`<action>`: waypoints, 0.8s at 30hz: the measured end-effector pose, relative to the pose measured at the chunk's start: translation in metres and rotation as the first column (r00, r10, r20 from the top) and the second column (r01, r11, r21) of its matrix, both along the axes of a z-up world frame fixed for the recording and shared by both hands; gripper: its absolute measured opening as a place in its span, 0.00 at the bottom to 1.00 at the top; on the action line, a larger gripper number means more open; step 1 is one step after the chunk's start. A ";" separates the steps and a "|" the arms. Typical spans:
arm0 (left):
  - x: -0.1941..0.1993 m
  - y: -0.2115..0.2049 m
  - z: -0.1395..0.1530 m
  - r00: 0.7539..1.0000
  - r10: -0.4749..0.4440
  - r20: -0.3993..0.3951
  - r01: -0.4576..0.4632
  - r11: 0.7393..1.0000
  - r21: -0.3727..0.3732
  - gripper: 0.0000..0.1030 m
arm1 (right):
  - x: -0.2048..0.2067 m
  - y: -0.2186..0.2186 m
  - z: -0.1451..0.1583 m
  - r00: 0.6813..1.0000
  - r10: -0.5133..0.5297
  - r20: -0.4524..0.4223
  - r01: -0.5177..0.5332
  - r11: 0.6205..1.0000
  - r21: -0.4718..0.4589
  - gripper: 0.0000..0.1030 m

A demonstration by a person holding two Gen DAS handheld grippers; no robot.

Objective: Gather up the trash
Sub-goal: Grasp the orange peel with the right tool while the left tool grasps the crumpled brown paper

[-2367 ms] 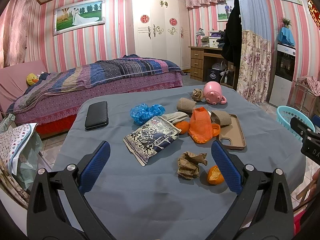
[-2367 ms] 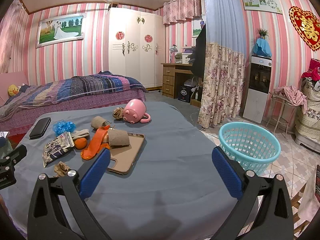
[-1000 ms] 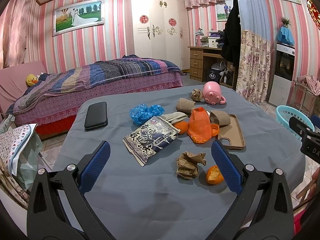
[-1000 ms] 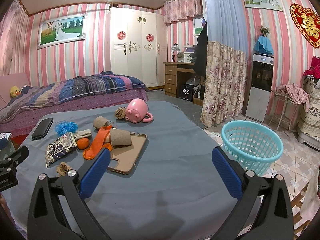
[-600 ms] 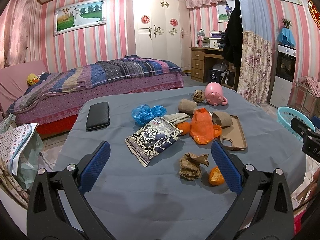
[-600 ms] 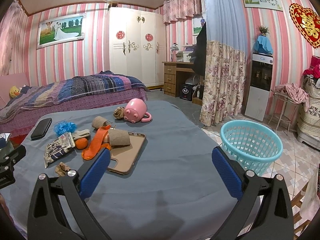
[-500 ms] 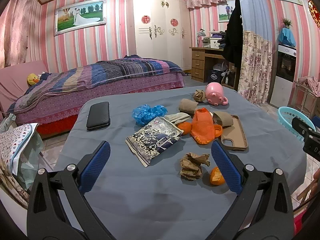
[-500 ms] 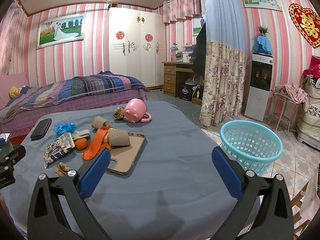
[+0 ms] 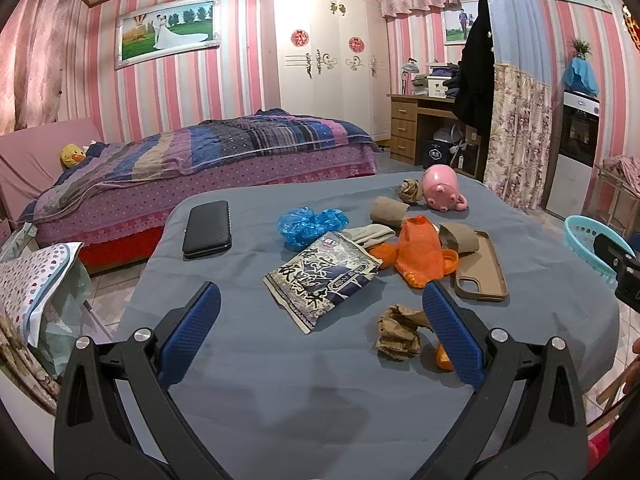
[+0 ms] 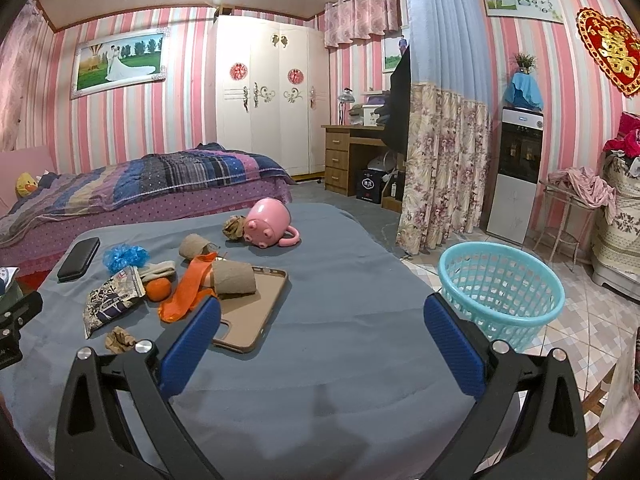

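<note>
We hold the left gripper (image 9: 320,328) and right gripper (image 10: 322,336) spread wide and empty above the grey-blue cloth-covered table (image 9: 304,384). The crumpled brown paper wad (image 9: 398,334) lies lower right of centre in the left view, and the turquoise plastic mesh basket (image 10: 500,286) stands on the floor at right in the right view.

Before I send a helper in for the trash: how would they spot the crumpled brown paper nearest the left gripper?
On the grey-blue table, find the printed snack bag. The crumpled brown paper lies nearer the camera, beside an orange piece; unlike the smooth cardboard tubes, it is a wrinkled wad.
</note>
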State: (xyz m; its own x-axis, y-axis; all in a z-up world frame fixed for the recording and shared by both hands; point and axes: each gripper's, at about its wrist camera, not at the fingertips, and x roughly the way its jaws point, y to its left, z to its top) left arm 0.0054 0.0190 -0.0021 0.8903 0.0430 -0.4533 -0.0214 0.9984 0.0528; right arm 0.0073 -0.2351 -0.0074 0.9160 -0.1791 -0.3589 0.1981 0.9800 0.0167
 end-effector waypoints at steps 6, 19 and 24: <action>0.000 0.009 -0.002 1.000 0.014 0.002 -0.014 1.000 0.001 0.95 | 0.002 0.000 0.000 1.000 -0.006 0.015 0.006 1.000 -0.006 0.96; 0.001 0.048 -0.008 0.997 0.078 -0.009 -0.078 0.997 0.012 0.95 | 0.021 0.020 -0.024 0.994 0.063 -0.089 -0.063 0.998 0.008 0.96; 0.003 0.073 -0.017 0.994 0.107 -0.036 -0.107 0.994 0.000 0.95 | 0.028 0.037 -0.031 0.984 0.128 -0.122 -0.130 0.992 -0.008 0.96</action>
State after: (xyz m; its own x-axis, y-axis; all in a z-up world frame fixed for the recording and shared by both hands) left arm 0.0088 0.0916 -0.0189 0.8640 0.1363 -0.4847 -0.1260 0.9906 0.0539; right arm 0.0357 -0.1985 -0.0382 0.8819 -0.0692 -0.4663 0.0701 0.9974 -0.0156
